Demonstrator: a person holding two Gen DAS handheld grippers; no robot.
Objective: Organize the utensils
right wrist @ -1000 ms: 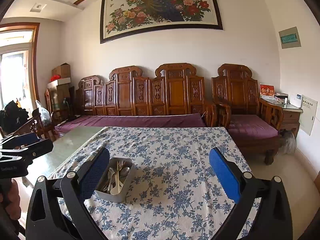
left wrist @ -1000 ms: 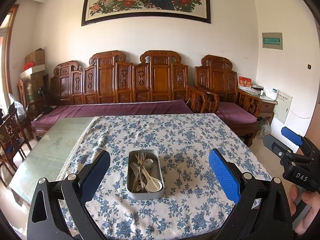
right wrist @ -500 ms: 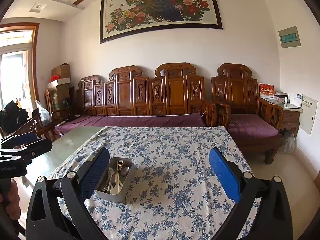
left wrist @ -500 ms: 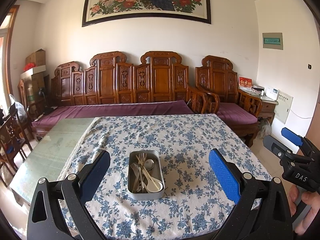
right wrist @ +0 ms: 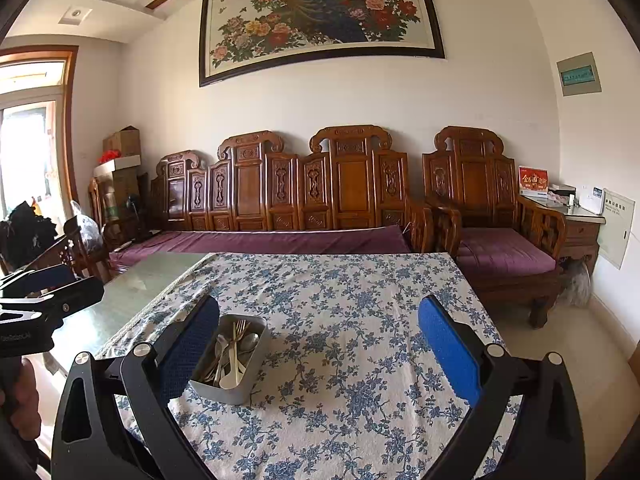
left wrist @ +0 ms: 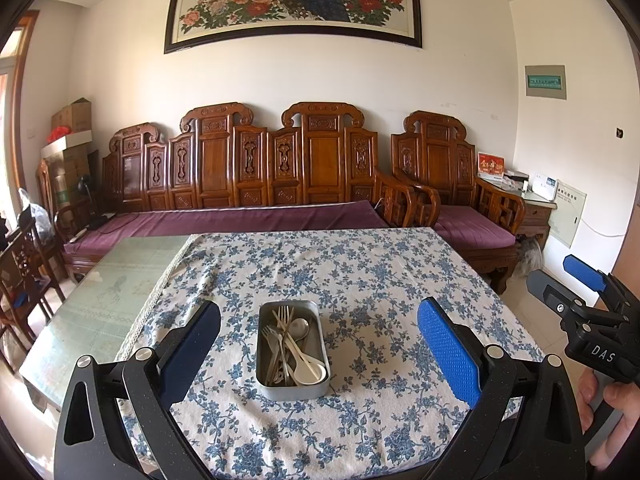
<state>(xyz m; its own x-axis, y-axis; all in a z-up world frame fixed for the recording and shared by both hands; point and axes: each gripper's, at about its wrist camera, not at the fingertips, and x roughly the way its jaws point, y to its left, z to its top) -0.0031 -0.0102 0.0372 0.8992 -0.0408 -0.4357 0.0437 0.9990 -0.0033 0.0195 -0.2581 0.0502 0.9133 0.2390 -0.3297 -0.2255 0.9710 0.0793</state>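
Note:
A grey metal tin (left wrist: 292, 390) sits on the floral tablecloth (left wrist: 360, 280), holding several metal forks (left wrist: 276, 344), a metal spoon (left wrist: 300, 327) and a white plastic spoon (left wrist: 310, 372). My left gripper (left wrist: 318, 352) hovers in front of the tin, wide open, with nothing between its blue pads. My right gripper (right wrist: 318, 354) is also wide open and empty; the tin (right wrist: 224, 390) lies by its left finger. Each gripper shows at the edge of the other's view, held by a hand (left wrist: 616, 404).
The table (left wrist: 100, 308) has a bare green glass part left of the cloth. A carved wooden sofa (left wrist: 256, 184) with purple cushions stands behind it, an armchair (left wrist: 460, 200) at the right, a wooden chair (left wrist: 20, 276) at the left. Tiled floor lies right of the table.

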